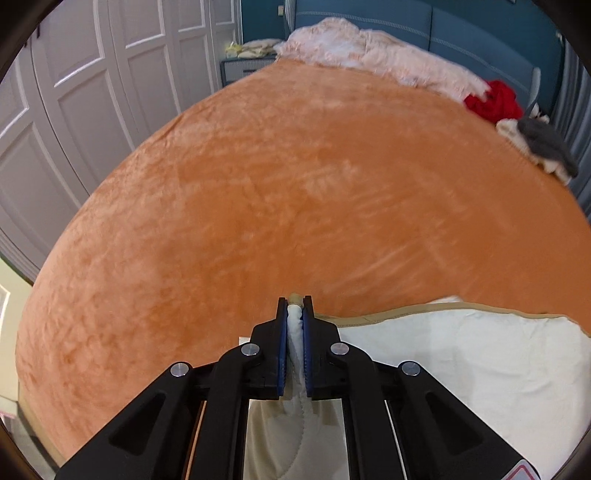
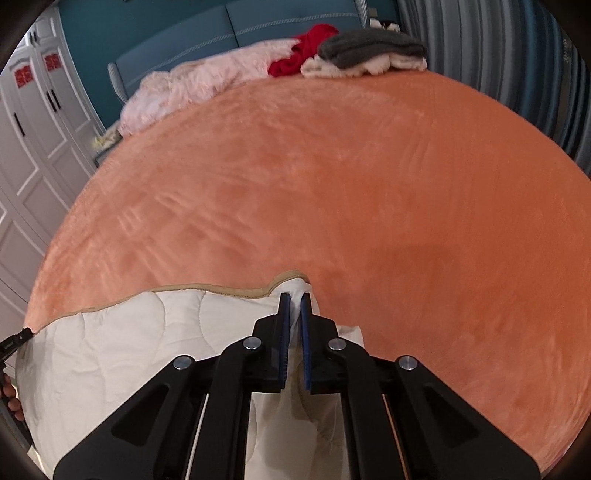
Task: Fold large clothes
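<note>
Now both my claws clenched on cream quilted cover. Left claw pinches tan-trimmed edge at one corner, fabric bunched between blue pads. Right claw pinches other corner, cloth squeezed between pads. Cover lies at near end of bed, on orange plush blanket, top edge stretched between claws. Pink fluffy blanket, red garment, grey garment piled far off by blue headboard.

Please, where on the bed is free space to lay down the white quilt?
The orange bedspread is bare from the white quilt up to the pink blanket. The far edge is crowded: the blanket, a red garment, and a grey garment on a cream one.
</note>
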